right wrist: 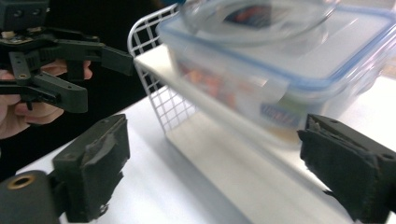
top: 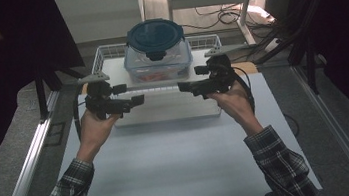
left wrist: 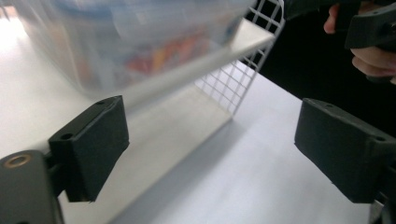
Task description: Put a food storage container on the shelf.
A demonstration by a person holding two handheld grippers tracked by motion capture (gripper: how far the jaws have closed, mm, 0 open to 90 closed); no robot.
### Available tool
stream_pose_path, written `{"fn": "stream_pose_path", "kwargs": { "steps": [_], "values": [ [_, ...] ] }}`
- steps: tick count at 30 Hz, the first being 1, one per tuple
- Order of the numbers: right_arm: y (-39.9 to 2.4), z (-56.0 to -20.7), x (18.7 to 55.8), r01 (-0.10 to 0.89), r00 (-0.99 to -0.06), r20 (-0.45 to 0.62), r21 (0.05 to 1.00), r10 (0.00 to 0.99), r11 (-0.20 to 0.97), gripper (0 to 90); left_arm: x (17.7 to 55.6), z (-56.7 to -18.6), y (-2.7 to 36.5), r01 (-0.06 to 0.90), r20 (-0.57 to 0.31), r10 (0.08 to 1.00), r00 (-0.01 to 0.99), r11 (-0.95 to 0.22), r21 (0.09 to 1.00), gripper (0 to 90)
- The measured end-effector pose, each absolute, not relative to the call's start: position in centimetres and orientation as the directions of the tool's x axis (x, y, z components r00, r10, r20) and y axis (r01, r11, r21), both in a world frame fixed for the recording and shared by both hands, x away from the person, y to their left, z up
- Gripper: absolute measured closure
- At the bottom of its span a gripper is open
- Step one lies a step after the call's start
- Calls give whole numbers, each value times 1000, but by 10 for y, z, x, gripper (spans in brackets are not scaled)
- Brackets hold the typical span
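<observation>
Both hand-held grippers hang free in front of the white wire rack, so the step in hand looks like the pause between a release and a fresh grasp. The clear storage box with its clip-lock lid sits on the rack's raised shelf at the far side of the counter, and a round container with a dark blue lid rests on top of it. The left hand-held gripper has its jaws spread wide with nothing between them. The right hand-held gripper likewise stands wide open, touching nothing. The next move likely calls for both to advance level, one toward each side of the box, and close evenly.
</observation>
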State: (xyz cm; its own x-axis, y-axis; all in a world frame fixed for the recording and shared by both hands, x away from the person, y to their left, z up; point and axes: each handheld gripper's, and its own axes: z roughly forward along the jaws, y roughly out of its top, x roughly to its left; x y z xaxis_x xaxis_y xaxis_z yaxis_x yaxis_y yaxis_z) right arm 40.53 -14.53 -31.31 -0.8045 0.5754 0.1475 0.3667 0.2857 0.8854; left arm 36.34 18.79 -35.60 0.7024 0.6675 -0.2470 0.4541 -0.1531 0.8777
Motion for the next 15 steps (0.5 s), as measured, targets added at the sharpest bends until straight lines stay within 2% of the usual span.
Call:
{"fn": "stream_pose_path", "kwargs": {
  "steps": [15],
  "values": [
    [-146, -350, 377, 325, -826, 78, 875, 558, 359, 31, 324, -393, 188, 443, -236, 655, 718, -169, 880, 69]
  ]
}}
